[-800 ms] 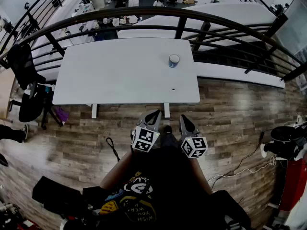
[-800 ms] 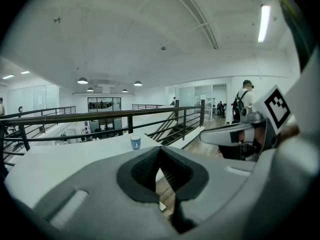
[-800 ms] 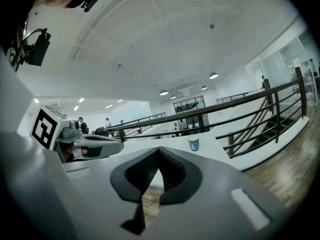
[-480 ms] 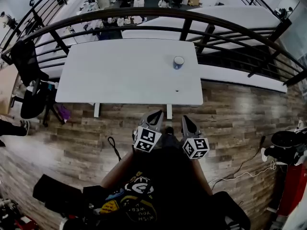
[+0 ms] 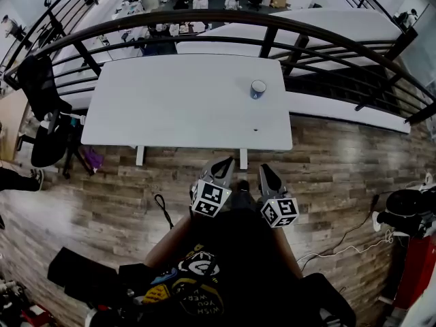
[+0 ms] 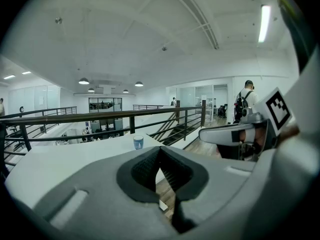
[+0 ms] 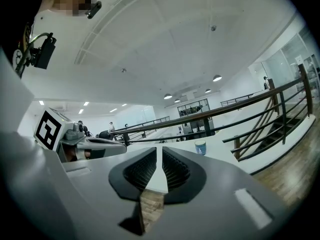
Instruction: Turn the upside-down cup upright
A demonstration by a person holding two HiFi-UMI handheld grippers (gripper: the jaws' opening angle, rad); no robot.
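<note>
Left tongs (image 5: 220, 163) and right tongs (image 5: 265, 170): both closed, empty. Cup (image 5: 258, 88): on table (image 5: 177, 107), well ahead of both, nearer the right tongs. Judged light, rigid, smooth-walled, easily tipped. Recommend pinching across the side wall at mid-height, gently, leaving room to invert.

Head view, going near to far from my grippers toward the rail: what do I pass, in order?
left gripper and right gripper side by side → wood floor → white table → cup → black railing
</note>
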